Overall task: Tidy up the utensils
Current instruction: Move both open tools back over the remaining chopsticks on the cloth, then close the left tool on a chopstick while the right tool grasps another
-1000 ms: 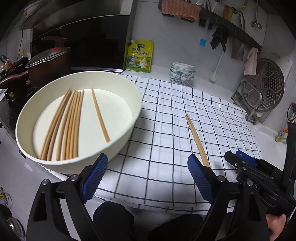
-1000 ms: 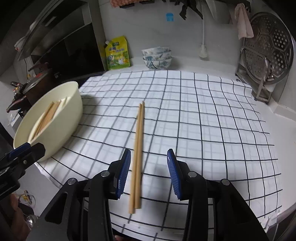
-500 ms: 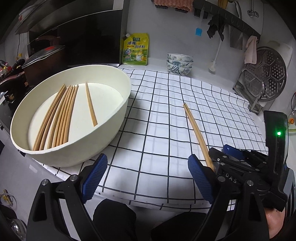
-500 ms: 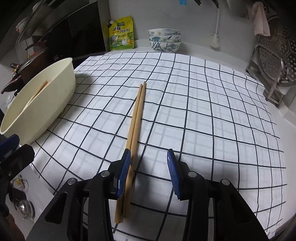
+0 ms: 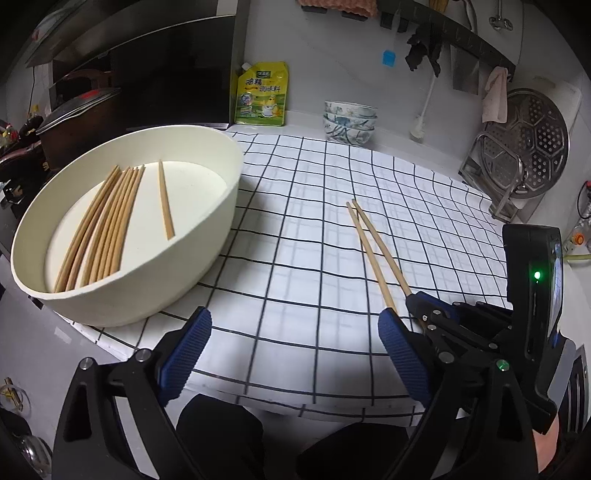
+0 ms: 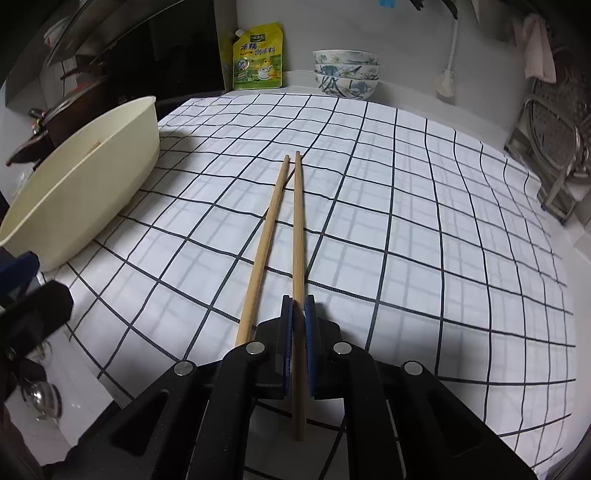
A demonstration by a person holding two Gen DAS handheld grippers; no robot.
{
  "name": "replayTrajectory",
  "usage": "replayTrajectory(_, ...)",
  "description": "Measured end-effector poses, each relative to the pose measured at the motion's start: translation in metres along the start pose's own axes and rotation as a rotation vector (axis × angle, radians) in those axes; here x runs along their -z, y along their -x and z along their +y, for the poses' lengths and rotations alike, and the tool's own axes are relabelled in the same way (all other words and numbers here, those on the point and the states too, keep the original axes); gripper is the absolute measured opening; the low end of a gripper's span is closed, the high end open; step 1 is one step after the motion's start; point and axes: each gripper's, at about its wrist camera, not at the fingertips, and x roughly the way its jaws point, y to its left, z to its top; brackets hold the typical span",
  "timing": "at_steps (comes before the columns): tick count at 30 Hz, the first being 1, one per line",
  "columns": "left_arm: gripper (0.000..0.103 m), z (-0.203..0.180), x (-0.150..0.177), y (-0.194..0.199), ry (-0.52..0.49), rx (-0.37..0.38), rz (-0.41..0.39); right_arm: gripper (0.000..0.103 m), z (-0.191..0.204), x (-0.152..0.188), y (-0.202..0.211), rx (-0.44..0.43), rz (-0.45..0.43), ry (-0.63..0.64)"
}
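We see a white worktop [image 5: 303,120] under a black-checked white cloth [image 5: 332,229] | pale wall [image 5: 332,55] with a hanging rail [image 5: 461,35] | stacked patterned bowls [image 5: 349,122] | yellow pouch [image 5: 261,94] | dim light.

A white cloth with a black grid [image 5: 314,221] covers the counter [image 5: 399,142] and serves as the landmark here. Just past its far edge a stack of patterned bowls [image 5: 349,122] stands against the wall, and beside them, toward the cloth's far left corner, leans a yellow seasoning pouch [image 5: 260,94]. Off the cloth's left side a dark pot with a lid [image 5: 79,110] sits on the stove. Beyond the cloth's right edge a round perforated steamer plate [image 5: 528,144] stands upright in a metal rack, with a pink rag [image 5: 495,94] hanging above it.
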Motion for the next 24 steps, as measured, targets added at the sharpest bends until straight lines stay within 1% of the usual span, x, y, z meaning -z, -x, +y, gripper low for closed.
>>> replayTrajectory(3, 0.091, -0.012, 0.002, -0.006, -0.023, 0.001, 0.001, 0.007, -0.013, 0.005, 0.005, 0.000, -0.004, -0.040)
replayTrajectory(6, 0.091, -0.023, 0.004, -0.017, -0.039, 0.002, 0.010, 0.007, -0.035, 0.015, 0.013, 0.009, -0.007, -0.099)
replayTrajectory(10, 0.091, -0.034, 0.002, -0.040, -0.024, 0.017, 0.049, 0.007, -0.064, 0.028, 0.024, 0.031, -0.013, -0.177)
replayTrajectory(14, 0.091, -0.046, 0.000, -0.062, -0.035, -0.014, 0.075, 0.007, -0.090, 0.041, 0.034, 0.054, -0.018, -0.244)
replayTrajectory(17, 0.091, -0.052, 0.000, -0.072, -0.036, -0.027, 0.084, 0.007, -0.098, 0.047, 0.037, 0.051, -0.022, -0.261)
replayTrajectory(20, 0.091, -0.058, -0.001, -0.078, -0.045, -0.045, 0.078, 0.007, -0.097, 0.046, 0.039, 0.047, -0.036, -0.256)
replayTrajectory(21, 0.091, -0.059, -0.001, -0.079, -0.049, -0.054, 0.071, 0.011, -0.097, 0.044, 0.041, 0.037, -0.048, -0.259)
replayTrajectory(22, 0.091, -0.060, -0.001, -0.080, -0.050, -0.060, 0.067, 0.021, -0.097, 0.041, 0.042, 0.030, -0.054, -0.256)
replayTrajectory(24, 0.092, -0.061, -0.003, -0.084, -0.046, -0.064, 0.066, 0.027, -0.095, 0.037, 0.043, 0.055, -0.068, -0.239)
